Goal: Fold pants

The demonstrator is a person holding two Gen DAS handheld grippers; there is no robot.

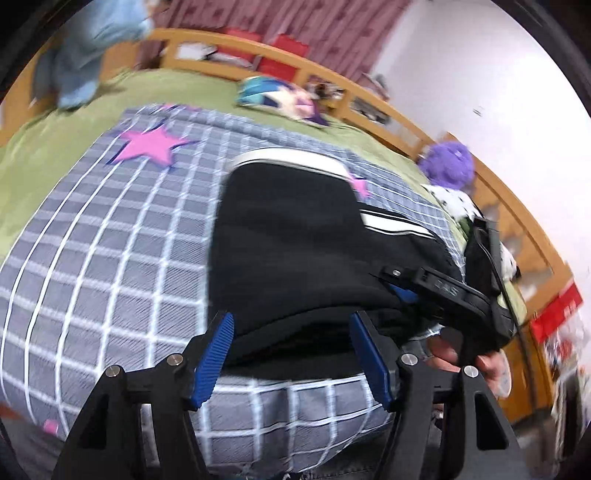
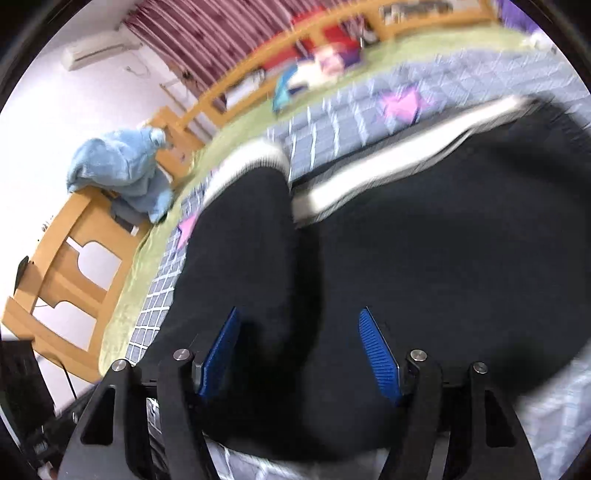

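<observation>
The fingers of the left gripper are standing wide apart, their ribbed blue pads facing each other across the near edge of the pants and gripping nothing. The fingers of the right gripper are likewise spread wide, hovering over the black cloth without pinching it.

The pants are lying in a folded, soft black heap on a quilt, which is grey with a white grid and pink stars stitched on. The cloth is looking thick and matte, bulging in rounded layers. A white band is edging the far side, and a white stripe with black lines is running along the right flank. In the right wrist view the pants are filling most of the frame, with a deep crease splitting them into two dark lobes and a pale cuff showing at the far end.

The quilt is spreading over a green sheet on a bed with a wooden frame. At the far left a light blue fleecy garment is hanging over the frame. Further right a colourful cushion is resting on the sheet, and a fuzzy purple toy is sitting by the rail. Dark red curtains are hanging behind. The right gripper's black body is crossing the pants' right side in the left wrist view.
</observation>
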